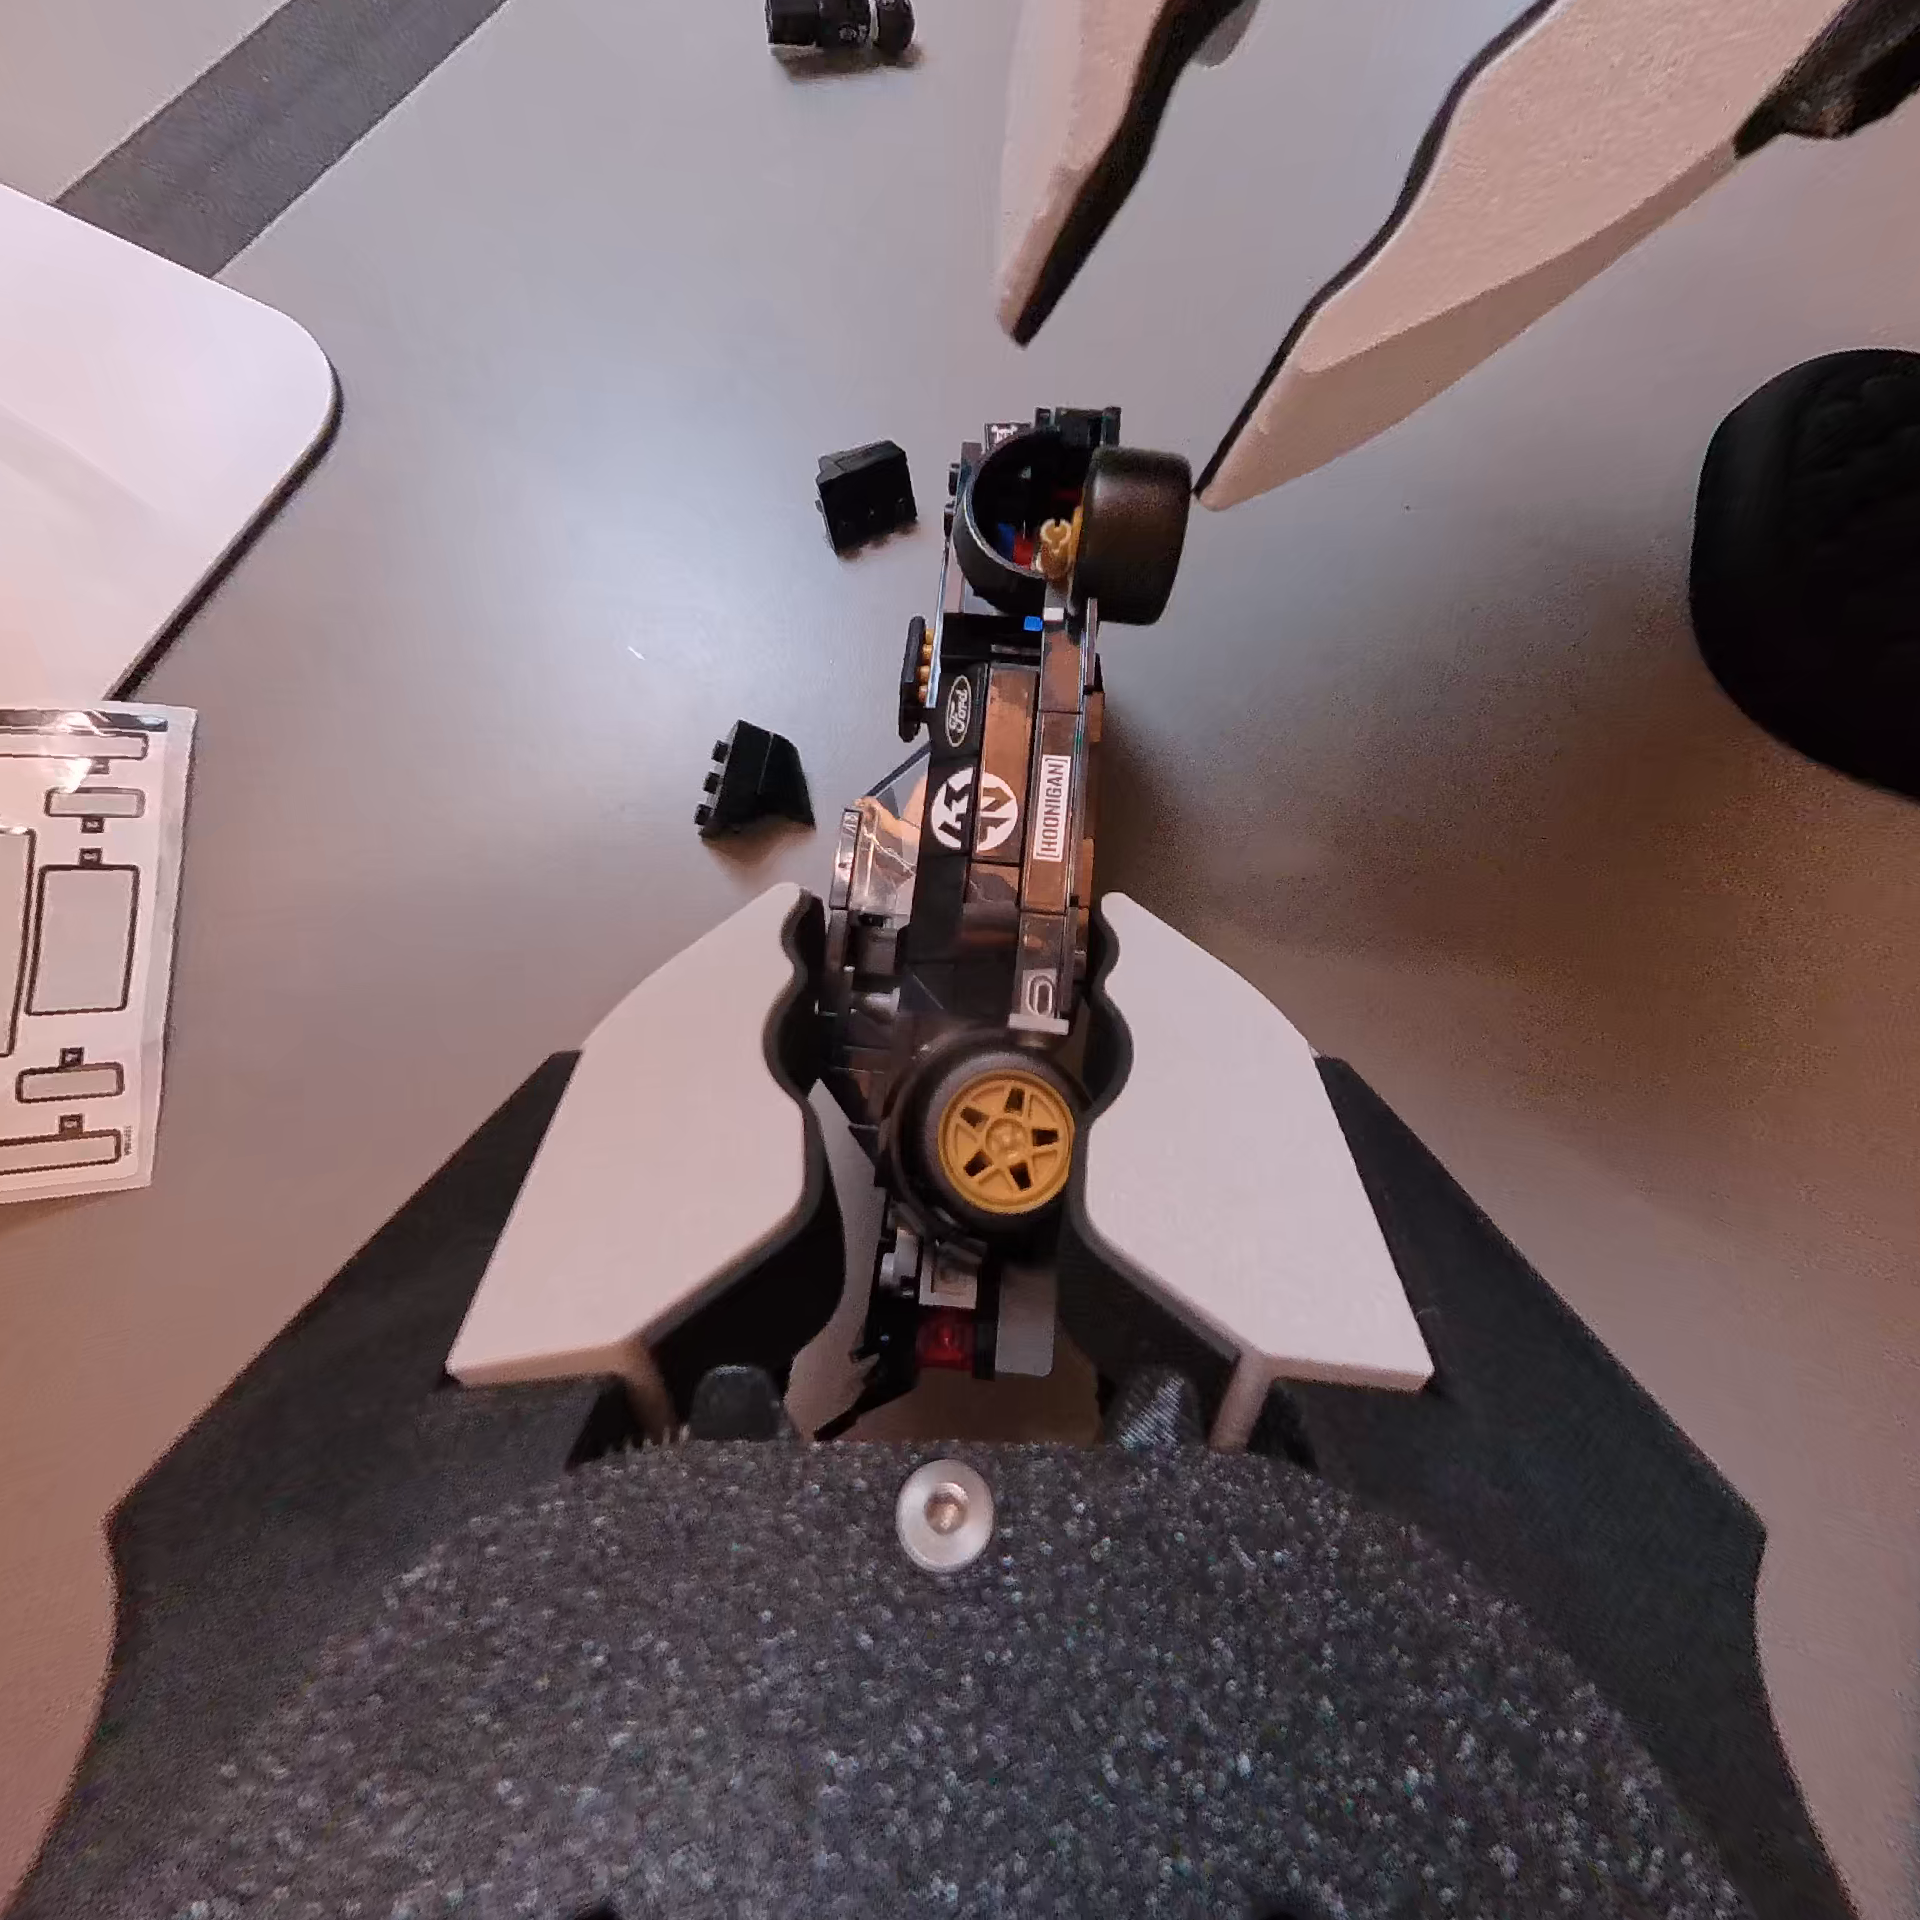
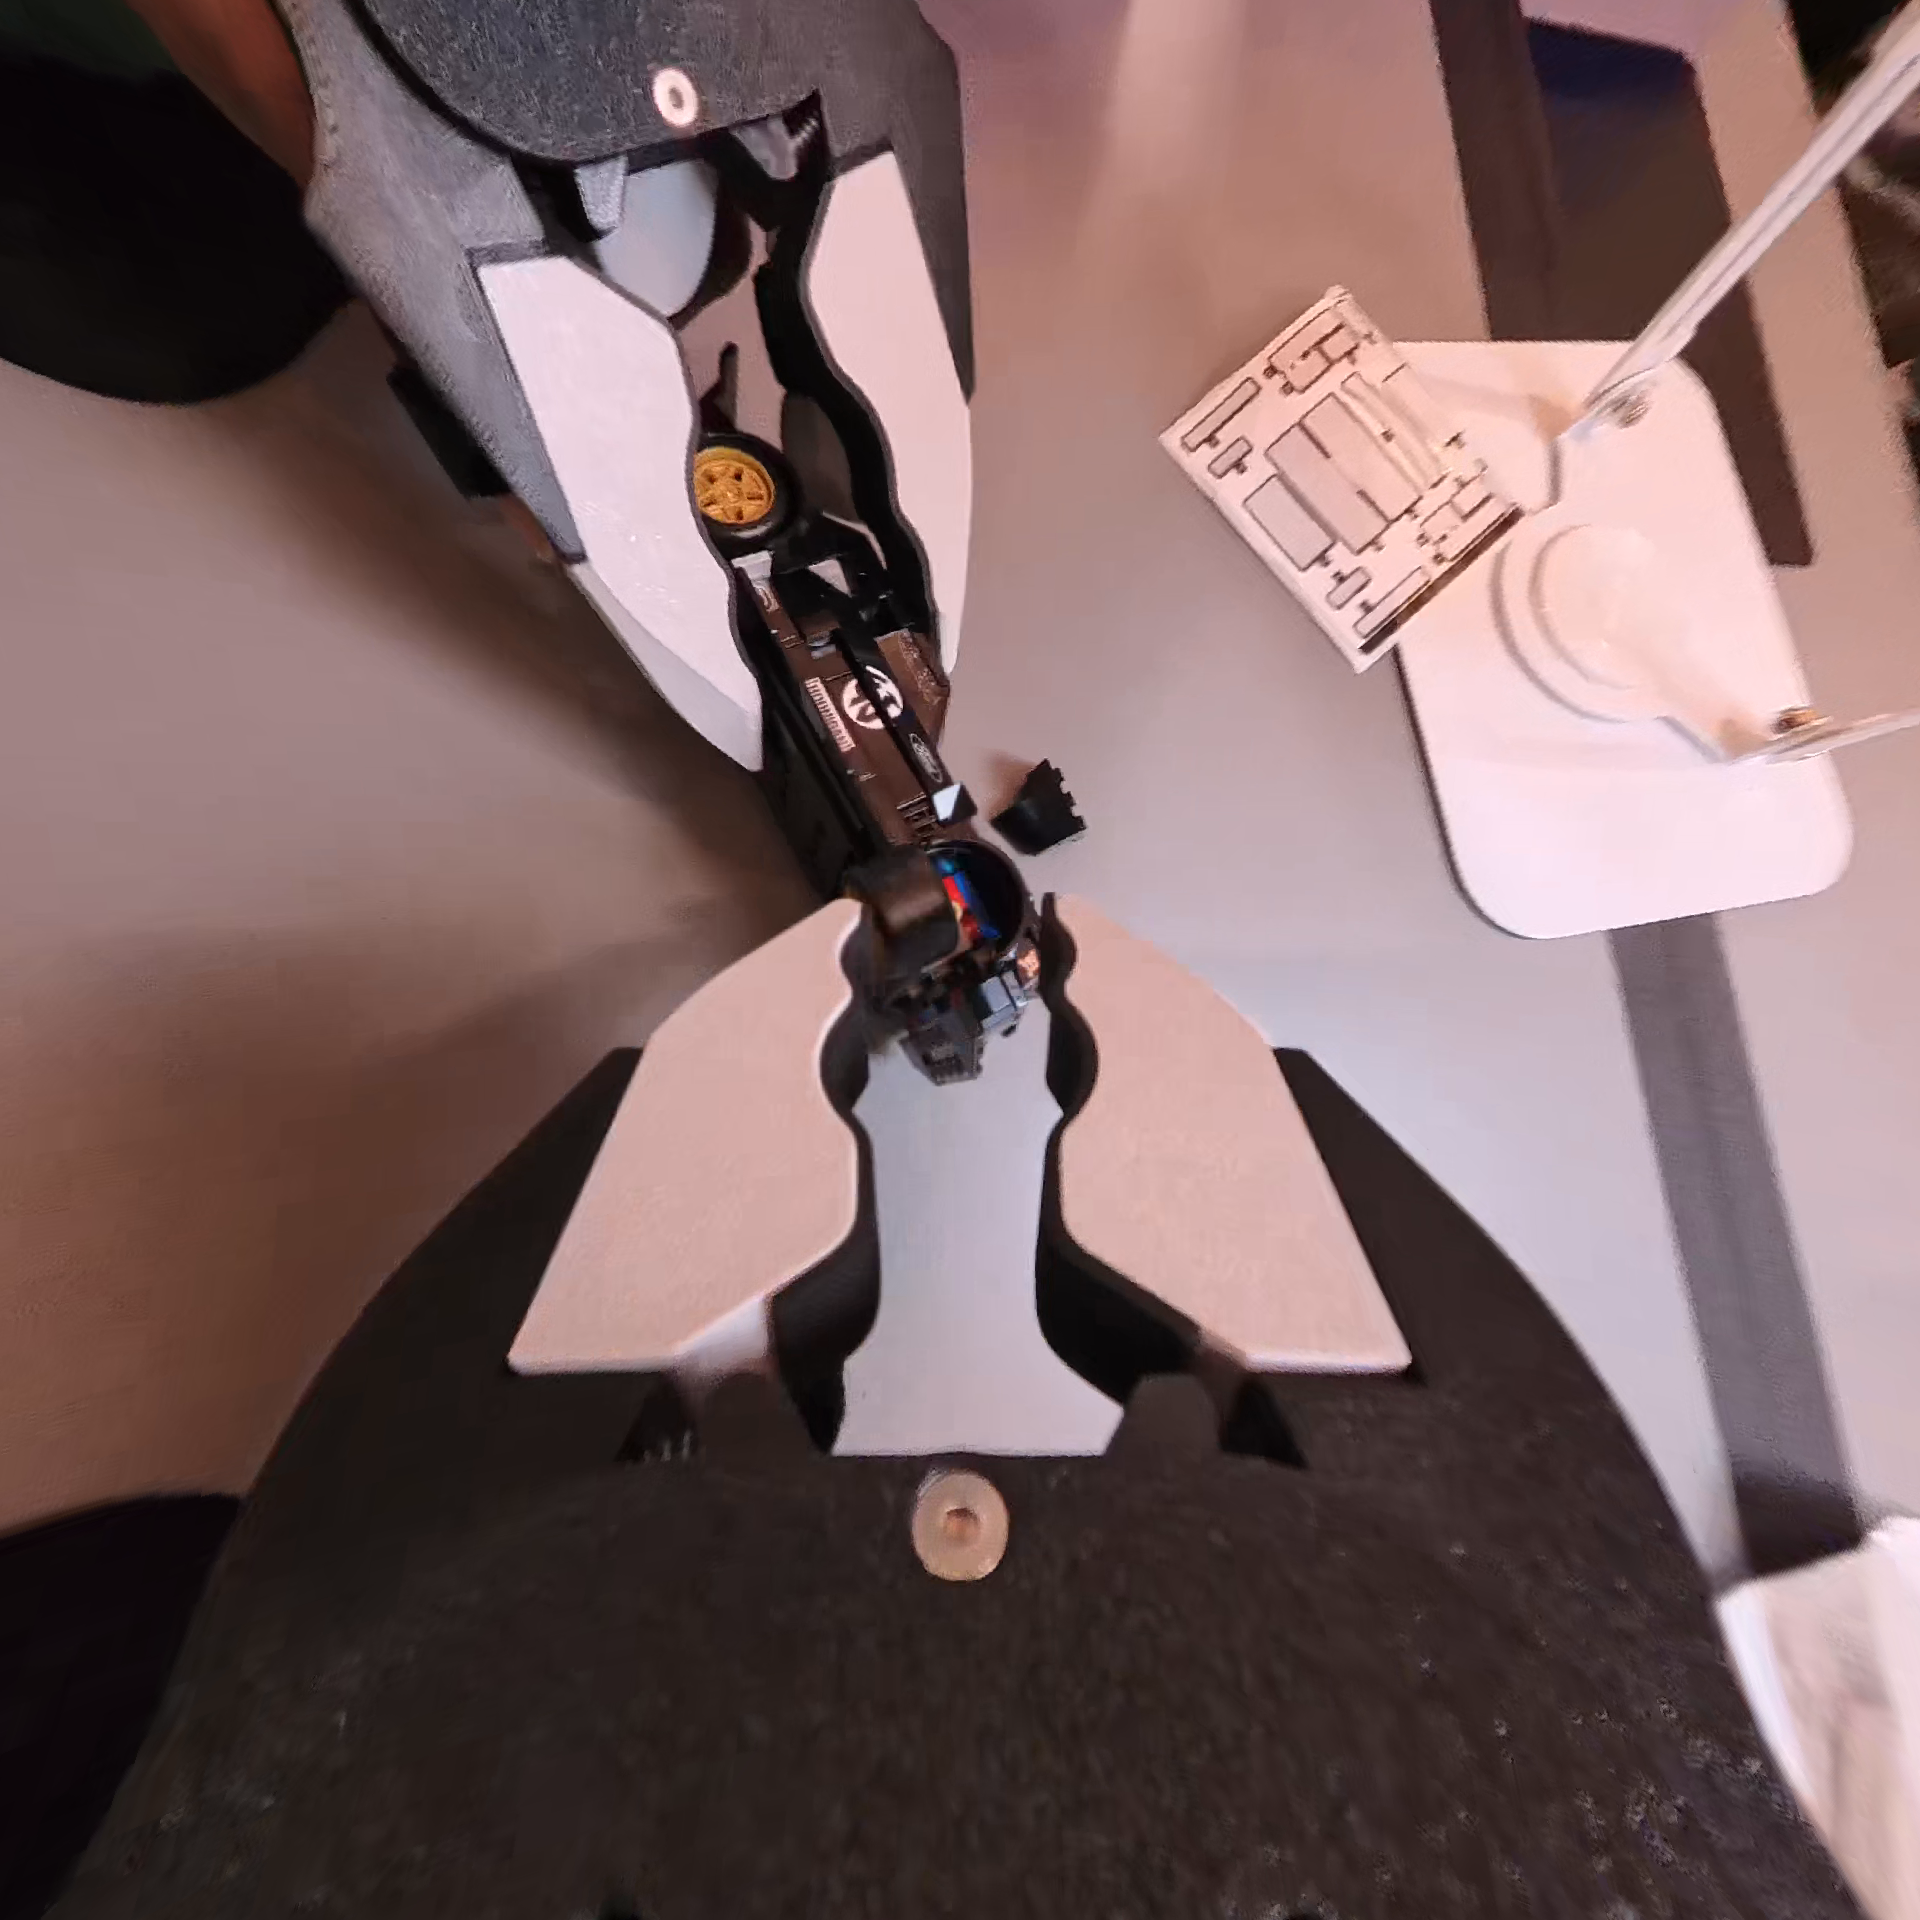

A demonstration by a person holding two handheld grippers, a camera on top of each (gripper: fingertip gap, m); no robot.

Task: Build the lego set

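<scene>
while the left claw (image 1: 951, 1023) clamps the lego car (image 1: 1003, 831), loose bricks (image 1: 756, 779) lie beside.

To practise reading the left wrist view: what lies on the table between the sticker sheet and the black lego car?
In the left wrist view, one loose black sloped brick lies between the sticker sheet and the lego car; otherwise bare table.

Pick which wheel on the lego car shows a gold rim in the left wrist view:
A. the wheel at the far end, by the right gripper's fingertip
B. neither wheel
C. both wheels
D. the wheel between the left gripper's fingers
D. The gold rim sits on the wheel between the left gripper's fingers, which hold the lego car; the far wheel shows only black tyre.
</scene>
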